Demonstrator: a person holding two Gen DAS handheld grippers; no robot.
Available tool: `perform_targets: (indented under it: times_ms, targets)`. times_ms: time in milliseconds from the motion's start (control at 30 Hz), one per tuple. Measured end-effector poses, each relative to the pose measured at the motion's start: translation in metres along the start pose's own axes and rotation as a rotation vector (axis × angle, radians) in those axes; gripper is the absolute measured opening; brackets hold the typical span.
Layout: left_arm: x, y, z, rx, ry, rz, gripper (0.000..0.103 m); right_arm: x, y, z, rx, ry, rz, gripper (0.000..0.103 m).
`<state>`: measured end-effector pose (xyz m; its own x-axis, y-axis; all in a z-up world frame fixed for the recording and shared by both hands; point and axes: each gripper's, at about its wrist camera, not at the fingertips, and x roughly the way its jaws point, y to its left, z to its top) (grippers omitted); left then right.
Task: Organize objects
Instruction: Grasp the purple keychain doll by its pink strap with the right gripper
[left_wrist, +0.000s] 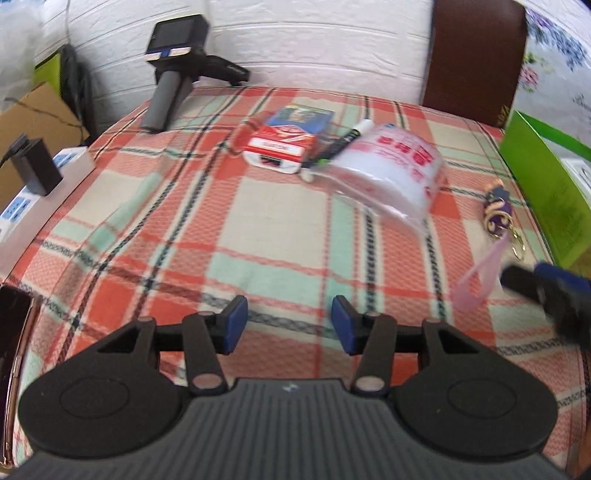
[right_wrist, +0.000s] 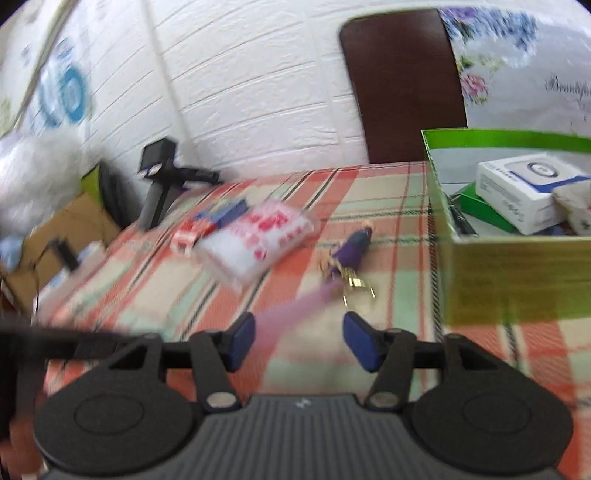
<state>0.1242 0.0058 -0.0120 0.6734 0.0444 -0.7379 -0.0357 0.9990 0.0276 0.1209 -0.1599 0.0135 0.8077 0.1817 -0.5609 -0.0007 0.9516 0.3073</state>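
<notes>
On the plaid cloth (left_wrist: 258, 206) lie a red and white box (left_wrist: 279, 149) with a blue box (left_wrist: 301, 120) behind it, a black and white marker (left_wrist: 341, 142), a clear packet with red print (left_wrist: 393, 171) and a purple keychain (left_wrist: 498, 212) with a pink strap (left_wrist: 476, 282). My left gripper (left_wrist: 289, 326) hovers open over bare cloth, well short of them. My right gripper (right_wrist: 299, 341) is open just short of the purple keychain (right_wrist: 352, 247); the pink strap (right_wrist: 295, 310) runs toward its left pad without being pinched. The packet (right_wrist: 258, 240) lies to its left.
A green box (right_wrist: 517, 266) holding a white carton (right_wrist: 528, 188) and other items stands at the right edge of the cloth. A black handheld device (left_wrist: 173, 70) rests at the back left, a power strip with a plug (left_wrist: 31, 173) at left. A brown chair back (right_wrist: 402, 85) stands against the white wall.
</notes>
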Motion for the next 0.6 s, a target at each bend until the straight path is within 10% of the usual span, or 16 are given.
perform_targets:
  times_ms: [200, 333, 600]
  targets:
    - [-0.001, 0.017, -0.002, -0.03, -0.01, -0.009, 0.053, 0.049, 0.002, 0.02, 0.031, 0.045, -0.053, 0.063]
    - [-0.001, 0.021, -0.003, -0.038, -0.011, -0.024, 0.053, 0.058, 0.018, 0.017, -0.17, 0.055, -0.092, 0.013]
    - [-0.006, 0.02, -0.001, -0.061, 0.021, -0.106, 0.056, 0.008, 0.047, -0.031, -0.407, 0.063, 0.052, 0.011]
